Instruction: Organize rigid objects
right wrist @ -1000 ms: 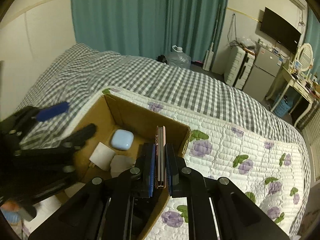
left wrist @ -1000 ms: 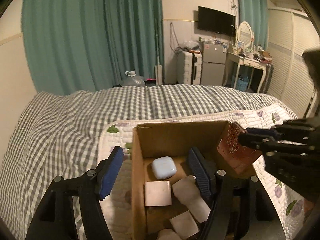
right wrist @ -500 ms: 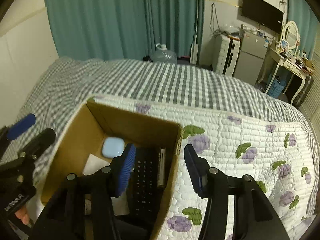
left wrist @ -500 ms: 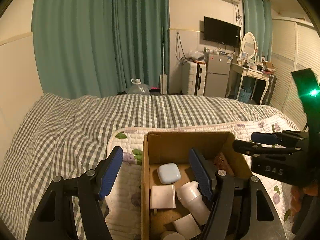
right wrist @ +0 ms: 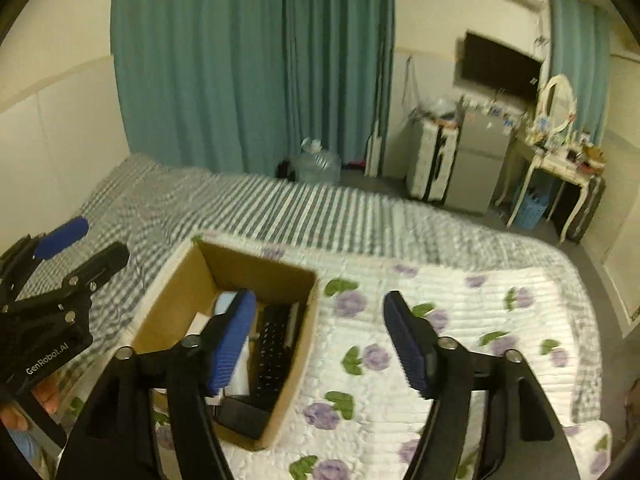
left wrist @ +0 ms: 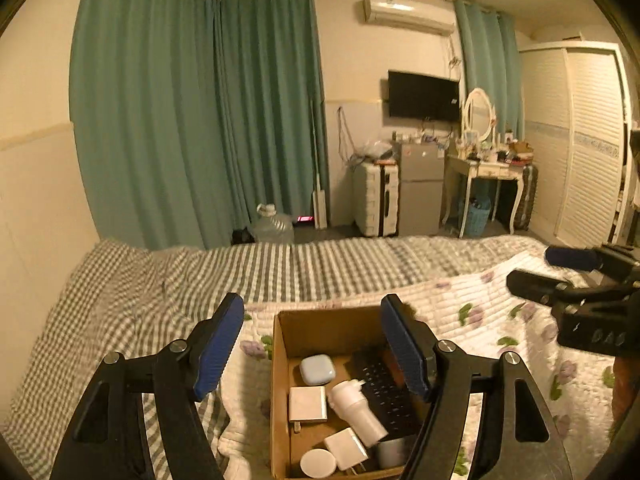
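1. Both tongs, left (left wrist: 312, 344) and right (right wrist: 320, 340), hang above the bed (right wrist: 440, 320), jaws opening, nothing between them.
2. Inside my cardboard box (left wrist: 280, 380) lie a black keyboard (left wrist: 384, 392), a white bottle (left wrist: 356, 412) and a blue case (left wrist: 317, 368).

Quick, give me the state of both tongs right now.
Left tongs: opening, nothing between them, above the brown cardboard box.
Right tongs: opening, nothing held.
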{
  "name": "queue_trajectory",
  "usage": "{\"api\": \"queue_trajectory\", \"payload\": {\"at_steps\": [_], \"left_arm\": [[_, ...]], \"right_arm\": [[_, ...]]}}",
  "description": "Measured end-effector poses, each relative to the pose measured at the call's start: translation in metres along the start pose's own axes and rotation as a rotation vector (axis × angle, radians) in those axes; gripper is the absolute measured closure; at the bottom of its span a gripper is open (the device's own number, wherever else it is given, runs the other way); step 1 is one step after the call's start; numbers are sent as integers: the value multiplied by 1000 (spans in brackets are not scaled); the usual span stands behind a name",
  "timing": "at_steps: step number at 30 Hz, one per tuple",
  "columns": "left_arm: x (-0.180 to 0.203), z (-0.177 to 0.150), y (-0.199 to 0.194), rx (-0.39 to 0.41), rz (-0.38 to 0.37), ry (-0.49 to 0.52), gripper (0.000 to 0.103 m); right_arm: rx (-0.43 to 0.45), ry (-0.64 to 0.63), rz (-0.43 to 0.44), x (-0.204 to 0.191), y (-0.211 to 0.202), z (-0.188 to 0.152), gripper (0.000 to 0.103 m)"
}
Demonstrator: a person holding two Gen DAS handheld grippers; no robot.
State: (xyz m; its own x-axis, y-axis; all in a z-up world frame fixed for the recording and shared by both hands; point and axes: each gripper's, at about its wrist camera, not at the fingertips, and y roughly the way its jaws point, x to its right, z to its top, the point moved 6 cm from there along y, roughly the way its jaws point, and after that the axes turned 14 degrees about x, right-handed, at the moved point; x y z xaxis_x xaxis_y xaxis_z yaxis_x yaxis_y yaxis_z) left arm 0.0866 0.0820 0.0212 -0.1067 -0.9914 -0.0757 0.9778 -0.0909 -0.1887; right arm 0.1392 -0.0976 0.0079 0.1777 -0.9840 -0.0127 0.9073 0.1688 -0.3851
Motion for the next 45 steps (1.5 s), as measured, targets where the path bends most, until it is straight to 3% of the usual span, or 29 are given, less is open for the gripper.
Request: {"api": "queue_trajectory", "payload": {"at_steps": [8, 16, 21, 29, 45], "left_arm": [[11, 34, -70, 112, 7, -24, 26], [22, 29, -115, 151, 26, -28, 25], [38, 2, -133, 150, 30, 14, 25], [53, -38, -137, 60, -3, 34, 25], [48, -48, -137, 36, 3, 28, 25]], "right_arm": [[225, 12, -100, 16, -102, 33, 0], [313, 28, -134, 13, -155, 15, 0], [359, 63, -157, 12, -177, -12, 0], [313, 86, -171, 17, -177, -52, 0], [258, 93, -177, 14, -168, -73, 0]]}}
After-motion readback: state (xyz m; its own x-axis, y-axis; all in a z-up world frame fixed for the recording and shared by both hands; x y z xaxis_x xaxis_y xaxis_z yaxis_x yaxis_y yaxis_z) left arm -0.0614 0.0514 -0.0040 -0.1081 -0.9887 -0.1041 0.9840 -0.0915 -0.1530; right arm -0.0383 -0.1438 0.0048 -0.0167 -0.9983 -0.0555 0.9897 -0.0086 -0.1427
